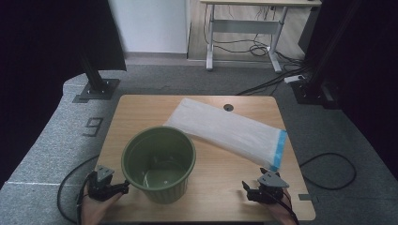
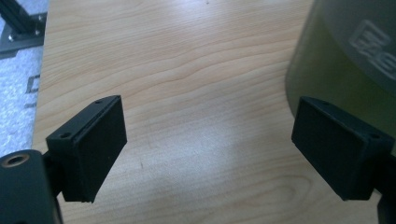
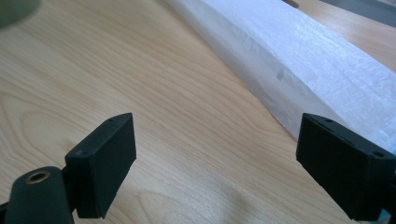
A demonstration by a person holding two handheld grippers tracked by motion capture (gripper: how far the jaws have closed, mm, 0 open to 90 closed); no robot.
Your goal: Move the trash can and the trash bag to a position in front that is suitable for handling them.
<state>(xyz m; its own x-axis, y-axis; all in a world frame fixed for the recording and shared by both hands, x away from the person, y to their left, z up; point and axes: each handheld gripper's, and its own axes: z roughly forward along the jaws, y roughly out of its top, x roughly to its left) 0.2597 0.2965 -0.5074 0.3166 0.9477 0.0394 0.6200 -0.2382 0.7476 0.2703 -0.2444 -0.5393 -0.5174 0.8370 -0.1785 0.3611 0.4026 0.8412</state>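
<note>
A green ribbed bin (image 1: 158,164) stood near the front of the wooden table (image 1: 141,108), at about 7 o'clock from the table's centre. A white bag with a blue end strip (image 1: 230,132) lay flat from 12 o'clock down toward 4 o'clock, its upper left corner hidden behind the bin's rim.

The left gripper (image 1: 123,187) sat at the bin's 9 o'clock, its jaws spread wide with nothing between them. In the left gripper view (image 2: 208,154) bare wood lay between the jaws, and the bin (image 2: 345,60) rose just behind the far jaw, cut off by the frame; whether that jaw touched the wall could not be told. Pale raised lettering on the bin was blurred and cropped.

The right gripper (image 1: 248,188) rested at about 5 o'clock on the table, just below the bag's blue end, likewise fully open and holding nothing. In the right gripper view (image 3: 215,158) the bag (image 3: 317,60) ran past one jaw, which covered part of its edge. The hands were cut off at the bottom of the high view.
</note>
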